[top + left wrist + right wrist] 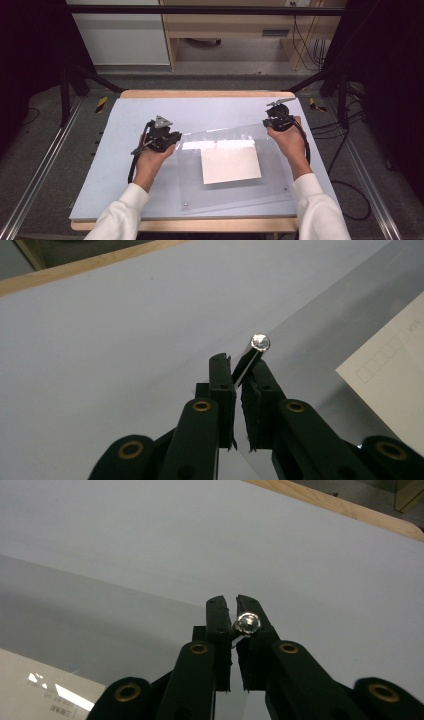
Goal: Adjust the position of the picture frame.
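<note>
Here both tongs, left point(172, 136) and right point(271, 123), pinch the clear panel's point(270, 172) far corners.

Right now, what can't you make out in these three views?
- Print on the paper sheet: too small in the high view, cut off by the frame edge in the left gripper view, blurred in the right gripper view.
- Left gripper and its metal standoff: jaws cover the standoff's lower end.
- Right gripper: jaws hide everything of its standoff below the head.
- Clear acrylic panel: glare washes out its far edge.
</note>
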{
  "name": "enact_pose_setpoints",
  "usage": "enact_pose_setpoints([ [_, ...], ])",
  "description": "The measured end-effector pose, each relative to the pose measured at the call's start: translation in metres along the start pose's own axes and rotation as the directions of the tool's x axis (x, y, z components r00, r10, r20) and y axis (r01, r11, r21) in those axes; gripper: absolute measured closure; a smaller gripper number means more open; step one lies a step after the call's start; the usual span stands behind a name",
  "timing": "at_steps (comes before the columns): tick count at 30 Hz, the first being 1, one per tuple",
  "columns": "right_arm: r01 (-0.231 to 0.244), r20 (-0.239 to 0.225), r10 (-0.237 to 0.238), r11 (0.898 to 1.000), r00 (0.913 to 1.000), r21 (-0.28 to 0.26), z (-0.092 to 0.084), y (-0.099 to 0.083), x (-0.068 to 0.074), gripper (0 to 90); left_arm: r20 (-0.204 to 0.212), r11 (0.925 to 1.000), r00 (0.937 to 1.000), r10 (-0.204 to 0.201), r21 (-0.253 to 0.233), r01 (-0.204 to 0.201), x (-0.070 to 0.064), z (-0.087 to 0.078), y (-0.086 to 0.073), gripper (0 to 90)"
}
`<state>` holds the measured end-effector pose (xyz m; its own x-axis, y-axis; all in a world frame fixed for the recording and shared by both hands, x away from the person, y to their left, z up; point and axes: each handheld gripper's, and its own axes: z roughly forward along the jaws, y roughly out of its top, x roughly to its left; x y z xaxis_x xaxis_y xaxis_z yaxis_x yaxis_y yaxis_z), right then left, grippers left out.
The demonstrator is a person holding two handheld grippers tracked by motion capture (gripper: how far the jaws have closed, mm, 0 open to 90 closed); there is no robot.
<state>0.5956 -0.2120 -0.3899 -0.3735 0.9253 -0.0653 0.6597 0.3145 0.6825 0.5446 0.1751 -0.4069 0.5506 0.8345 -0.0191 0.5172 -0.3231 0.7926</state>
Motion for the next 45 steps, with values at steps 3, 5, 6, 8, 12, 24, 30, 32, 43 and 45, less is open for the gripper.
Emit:
enact_pose_setpoints([
  [3,0.001,-0.005,-0.001,1.0,1.0,-0.002,-0.002,0.005,0.008,85.1,-0.008,1.0,0.9999,0.007,0.0,-0.007,0.008,-0.008,0.004,83.0],
  [5,0.001,-0.006,-0.001,1.0,1.0,0.003,-0.004,0.008,0.014,85.0,-0.01,1.0,0.9999,0.005,0.0,-0.005,0.014,-0.012,0.005,83.0],
  [6,-0.002,-0.007,0.002,1.0,1.0,0.001,-0.004,0.009,0.016,85.0,-0.01,1.0,0.9999,0.008,0.006,-0.007,0.017,-0.014,0.006,83.0],
  [8,0.0,-0.008,0.0,1.0,1.0,0.006,-0.005,0.011,0.022,85.0,-0.012,1.0,0.9999,0.004,0.009,-0.004,0.022,-0.017,0.007,83.0],
  [12,0.002,-0.015,-0.002,1.0,0.9999,0.011,-0.004,0.014,0.032,85.0,-0.011,0.9999,0.9999,-0.001,0.017,0.001,0.032,-0.02,0.005,82.9],
  [24,0.007,-0.017,-0.006,0.999,0.9998,0.042,0.006,0.01,0.049,84.9,-0.006,0.9993,1.0,-0.001,0.037,0.001,0.047,-0.021,0.0,81.9],
  [30,0.001,-0.02,0.0,0.999,0.9998,0.05,0.009,0.006,0.051,84.8,-0.001,0.9992,0.9999,-0.01,0.039,0.01,0.05,-0.02,-0.001,81.6],
  [32,0.004,-0.018,-0.004,0.999,0.9998,0.049,0.008,0.005,0.052,84.8,0.002,0.999,1.0,-0.008,0.044,0.008,0.051,-0.019,-0.001,81.6],
  [43,0.008,-0.016,-0.007,0.998,0.9998,0.059,0.008,0.0,0.057,84.8,0.005,0.9979,0.9999,-0.011,0.064,0.01,0.054,-0.017,-0.004,81.9],
  [45,0.004,-0.016,-0.003,0.998,0.9999,0.065,0.009,0.0,0.058,84.8,0.007,0.9973,0.9999,-0.014,0.072,0.014,0.056,-0.015,-0.005,82.0],
])
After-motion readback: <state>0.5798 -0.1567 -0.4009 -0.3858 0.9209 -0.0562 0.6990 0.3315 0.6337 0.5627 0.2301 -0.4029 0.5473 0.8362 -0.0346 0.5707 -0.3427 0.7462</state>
